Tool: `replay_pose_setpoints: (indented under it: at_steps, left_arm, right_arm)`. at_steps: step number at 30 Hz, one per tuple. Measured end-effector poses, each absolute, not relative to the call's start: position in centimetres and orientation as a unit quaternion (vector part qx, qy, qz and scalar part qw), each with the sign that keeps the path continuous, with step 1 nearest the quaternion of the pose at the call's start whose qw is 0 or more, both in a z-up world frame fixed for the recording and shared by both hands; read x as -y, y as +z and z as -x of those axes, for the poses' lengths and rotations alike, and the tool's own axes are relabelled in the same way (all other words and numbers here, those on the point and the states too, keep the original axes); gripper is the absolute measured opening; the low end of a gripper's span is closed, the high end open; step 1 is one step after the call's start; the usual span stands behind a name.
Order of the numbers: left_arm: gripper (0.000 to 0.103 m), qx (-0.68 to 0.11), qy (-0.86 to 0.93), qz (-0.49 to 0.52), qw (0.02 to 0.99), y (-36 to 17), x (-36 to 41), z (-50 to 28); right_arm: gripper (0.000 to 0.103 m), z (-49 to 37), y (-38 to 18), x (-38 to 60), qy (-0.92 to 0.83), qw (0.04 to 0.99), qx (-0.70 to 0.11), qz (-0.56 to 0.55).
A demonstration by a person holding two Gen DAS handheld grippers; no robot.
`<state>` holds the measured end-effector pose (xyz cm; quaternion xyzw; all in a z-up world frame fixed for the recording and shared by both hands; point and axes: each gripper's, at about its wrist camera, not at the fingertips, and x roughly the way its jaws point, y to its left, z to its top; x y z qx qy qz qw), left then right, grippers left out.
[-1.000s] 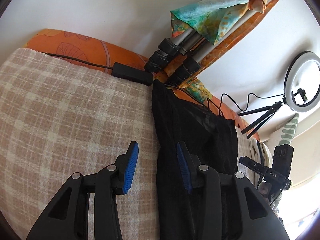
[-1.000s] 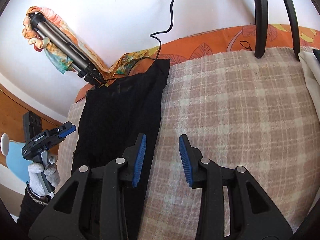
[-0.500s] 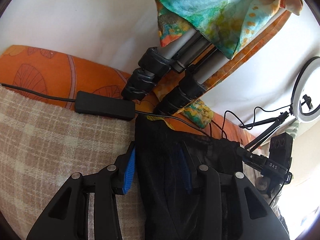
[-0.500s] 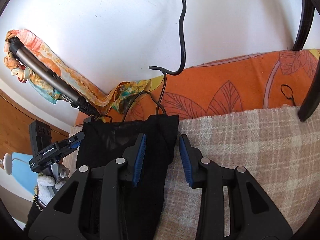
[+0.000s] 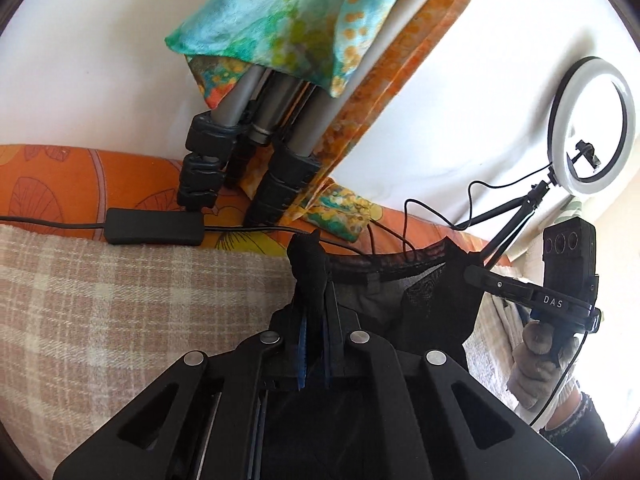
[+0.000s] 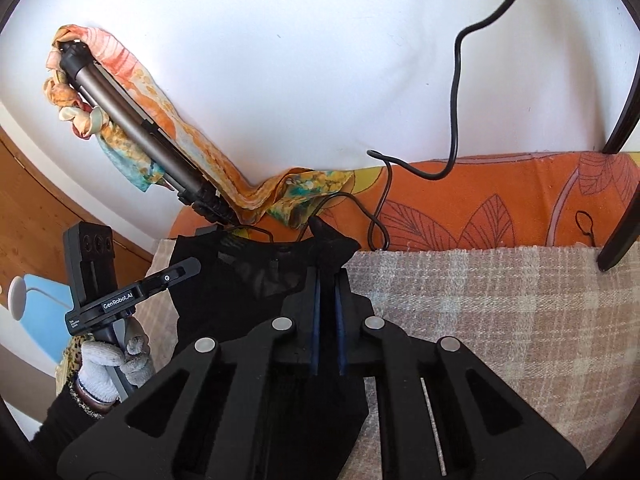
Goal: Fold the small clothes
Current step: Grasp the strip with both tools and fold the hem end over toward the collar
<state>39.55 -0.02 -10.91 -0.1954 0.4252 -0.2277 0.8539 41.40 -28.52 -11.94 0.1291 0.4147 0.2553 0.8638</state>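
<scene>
A small black garment [image 5: 432,312] lies on a beige checked blanket [image 5: 120,304] near the far edge of the bed. My left gripper [image 5: 314,304] is shut on one far corner of the garment, which bunches up between the blue pads. My right gripper [image 6: 328,292] is shut on the other far corner of the same garment [image 6: 248,284]. The waistband hangs stretched between the two grippers, slightly lifted. Each gripper shows in the other's view, held by a gloved hand: the right gripper [image 5: 560,292] and the left gripper [image 6: 104,296].
A folded tripod [image 5: 256,144] draped with a colourful scarf leans on the white wall just beyond the garment. A black power adapter [image 5: 154,232] and cables lie on the orange sheet [image 6: 500,208]. A ring light [image 5: 592,128] stands at the right. Black chair legs [image 6: 620,216] stand far right.
Both grippers moved forward to the garment's far edge and closed on its two corners, lifting the waistband a little. They were open half a second ago.
</scene>
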Motion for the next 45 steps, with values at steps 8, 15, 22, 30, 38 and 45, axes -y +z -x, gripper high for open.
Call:
replay_pose_setpoints:
  at_steps: [8, 15, 22, 30, 38, 45]
  left_arm:
    - [0.003, -0.404, -0.243, 0.170, 0.865, -7.2, 0.6, -34.6]
    - [0.003, -0.395, -0.247, 0.152, 0.872, -5.6, 0.4, -28.0]
    - [0.003, -0.395, -0.240, 0.140, 0.876, -5.6, 0.0, -21.4]
    - [0.003, -0.417, -0.238, 0.103, 0.871, -8.5, 0.1, -14.5]
    - [0.003, -0.426, -0.230, 0.070, 0.872, -10.4, 0.2, -10.4]
    - [0.011, -0.440, -0.236, 0.020, 0.866, -10.5, -0.9, -7.3]
  right_arm:
    - [0.007, -35.2, -9.0, 27.4, 0.264, 0.868, -0.398, -0.133]
    - [0.007, -27.8, -7.3, 26.0, 0.265, 0.872, -0.393, -0.121]
    - [0.007, -19.7, -7.8, 25.4, 0.262, 0.875, -0.396, -0.098]
    - [0.007, -12.3, -11.4, 25.7, 0.259, 0.867, -0.417, -0.082]
    - [0.007, -8.4, -13.7, 26.9, 0.244, 0.871, -0.422, -0.068]
    - [0.007, -4.7, -14.4, 27.3, 0.239, 0.867, -0.437, 0.004]
